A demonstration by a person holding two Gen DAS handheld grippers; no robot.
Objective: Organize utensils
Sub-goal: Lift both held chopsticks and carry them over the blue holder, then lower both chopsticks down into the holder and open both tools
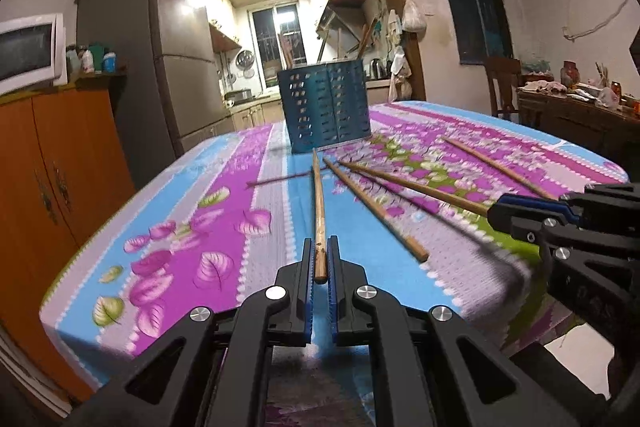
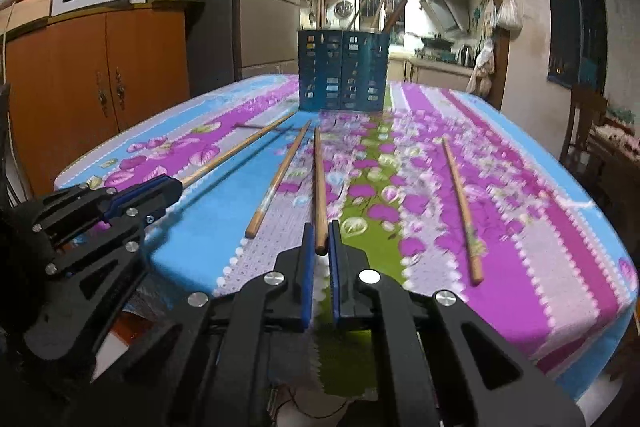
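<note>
Your fingers on both grippers each clench one chopstick end, the left gripper and right gripper low over the bench. Pickup step underway; next you likely lift toward the blue holder, where other chopsticks already stand.

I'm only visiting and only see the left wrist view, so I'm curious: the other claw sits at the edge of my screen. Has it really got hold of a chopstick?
Observer: Yes. In the right wrist view, the right claw is closed on the thick end of the held chopstick.
Operator: And the far-right chopstick vanishes behind that claw for me. Is it caught too?
Observer: No. The far-right chopstick lies loose on the tablecloth, its near end free and well to the right of that claw.
</note>
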